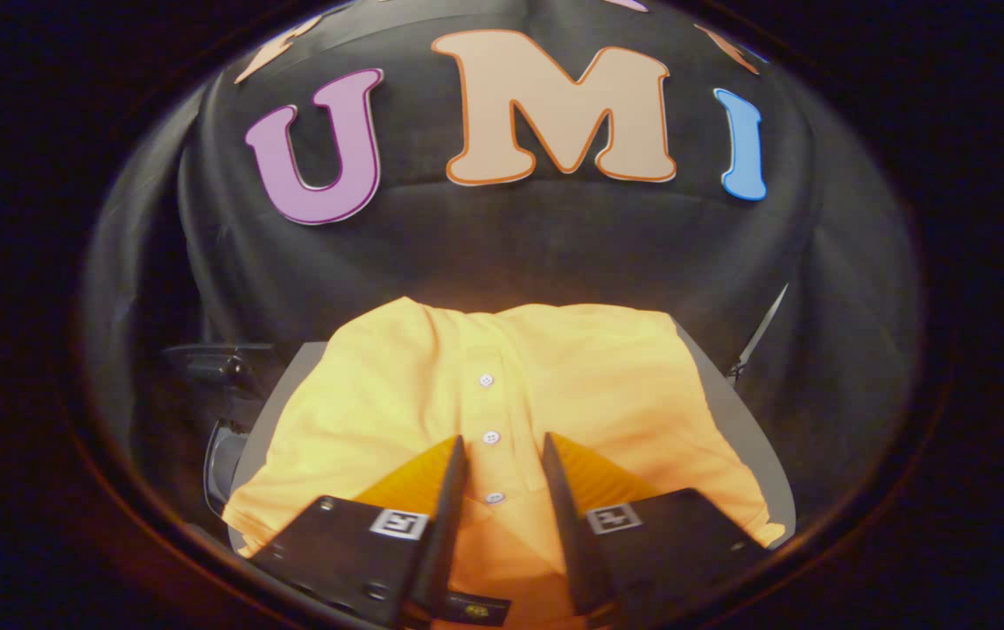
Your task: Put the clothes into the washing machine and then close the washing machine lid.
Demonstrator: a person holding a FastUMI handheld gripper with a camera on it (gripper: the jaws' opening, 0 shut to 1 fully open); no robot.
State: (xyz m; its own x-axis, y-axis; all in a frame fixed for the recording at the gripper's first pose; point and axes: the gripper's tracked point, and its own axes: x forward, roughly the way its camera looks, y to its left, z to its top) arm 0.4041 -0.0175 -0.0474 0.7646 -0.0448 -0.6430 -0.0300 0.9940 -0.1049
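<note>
My claw (503,446) hangs released over the yellow shirt (396,411) mid-worktop (733,420); next I must pinch the fabric.

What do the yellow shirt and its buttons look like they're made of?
The yellow polo shirt, lying under the open hand-held gripper, looks like soft matte knit fabric, probably cotton: it drapes and creases. Its buttons look like glossy pale plastic with sewing holes, though they are small.

Grey tabletop (733,411), dark object (220,367) beside it, black cloth backdrop (502,245)
</note>
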